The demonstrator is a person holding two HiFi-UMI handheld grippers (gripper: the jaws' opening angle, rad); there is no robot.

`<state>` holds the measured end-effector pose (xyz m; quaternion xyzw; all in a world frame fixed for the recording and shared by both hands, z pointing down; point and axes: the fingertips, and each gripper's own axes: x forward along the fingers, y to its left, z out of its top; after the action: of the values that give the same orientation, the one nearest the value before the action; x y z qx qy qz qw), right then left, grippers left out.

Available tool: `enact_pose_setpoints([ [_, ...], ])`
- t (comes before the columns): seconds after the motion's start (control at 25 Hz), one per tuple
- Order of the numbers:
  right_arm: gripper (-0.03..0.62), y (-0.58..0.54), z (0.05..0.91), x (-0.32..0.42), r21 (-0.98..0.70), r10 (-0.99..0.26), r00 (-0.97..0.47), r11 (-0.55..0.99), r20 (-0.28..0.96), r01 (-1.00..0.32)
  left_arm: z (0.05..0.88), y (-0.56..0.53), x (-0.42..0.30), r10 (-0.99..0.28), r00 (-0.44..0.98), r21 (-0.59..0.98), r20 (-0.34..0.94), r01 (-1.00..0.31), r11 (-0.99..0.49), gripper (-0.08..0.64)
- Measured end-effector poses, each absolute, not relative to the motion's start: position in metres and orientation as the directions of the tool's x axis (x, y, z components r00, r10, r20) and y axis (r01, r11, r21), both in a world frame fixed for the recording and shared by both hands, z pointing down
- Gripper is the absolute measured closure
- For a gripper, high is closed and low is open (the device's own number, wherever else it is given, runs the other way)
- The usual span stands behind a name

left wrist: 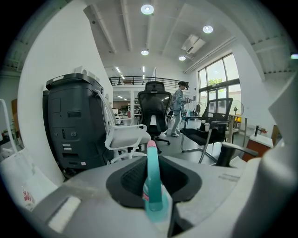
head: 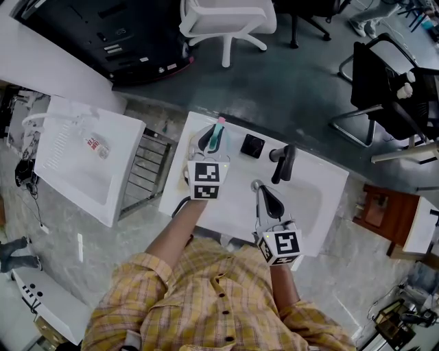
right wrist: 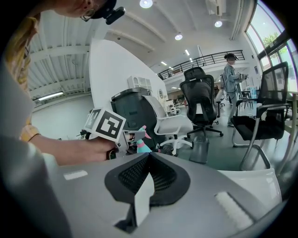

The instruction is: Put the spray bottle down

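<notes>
A teal spray bottle point(head: 217, 135) with a pink tip is clamped between the jaws of my left gripper point(head: 209, 140), over the back left part of the white washbasin counter point(head: 322, 185). In the left gripper view the bottle point(left wrist: 152, 181) stands upright between the dark pads, its neck rising above them. The right gripper view shows the bottle point(right wrist: 141, 142) beside the left gripper's marker cube point(right wrist: 106, 124). My right gripper point(head: 269, 203) hovers over the basin near the drain point(head: 256, 184). Its jaws meet at the tips with nothing between them point(right wrist: 149, 158).
A black tap point(head: 283, 163) and a black square fitting point(head: 252, 145) sit at the back of the counter. A second white basin point(head: 89, 161) and a wire rack point(head: 145, 164) lie to the left. Office chairs point(head: 226, 20) and a dark machine point(left wrist: 70, 125) stand beyond.
</notes>
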<state>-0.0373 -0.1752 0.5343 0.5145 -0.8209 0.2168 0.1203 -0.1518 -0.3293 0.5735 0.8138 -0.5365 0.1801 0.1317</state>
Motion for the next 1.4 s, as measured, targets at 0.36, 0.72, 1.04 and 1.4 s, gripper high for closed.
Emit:
enact_pose_setpoints([
  [0.36,0.591,-0.168,0.534,-0.034,-0.228,-0.79,-0.443,0.381,0.423,-0.896,0.574,-0.326,-0.148,-0.828,0.357,0.03,0.432,-0.924,-0.382,0.429],
  [0.72,0.591,-0.165,0.525,-0.031,-0.225,-0.786,-0.47,0.412,0.403,-0.883,0.555,-0.314,-0.15,-0.853,0.331,0.024,0.404,-0.936,-0.352,0.425],
  [1.04,0.591,-0.157,0.511,-0.026,-0.22,-0.778,-0.506,0.455,0.373,-0.863,0.535,-0.287,-0.15,-0.874,0.298,0.048,0.383,-0.952,-0.304,0.429],
  [1.4,0.592,-0.153,0.491,-0.024,-0.217,-0.768,-0.552,0.507,0.325,-0.834,0.498,-0.239,-0.146,-0.897,0.297,0.115,0.327,-0.955,-0.274,0.47],
])
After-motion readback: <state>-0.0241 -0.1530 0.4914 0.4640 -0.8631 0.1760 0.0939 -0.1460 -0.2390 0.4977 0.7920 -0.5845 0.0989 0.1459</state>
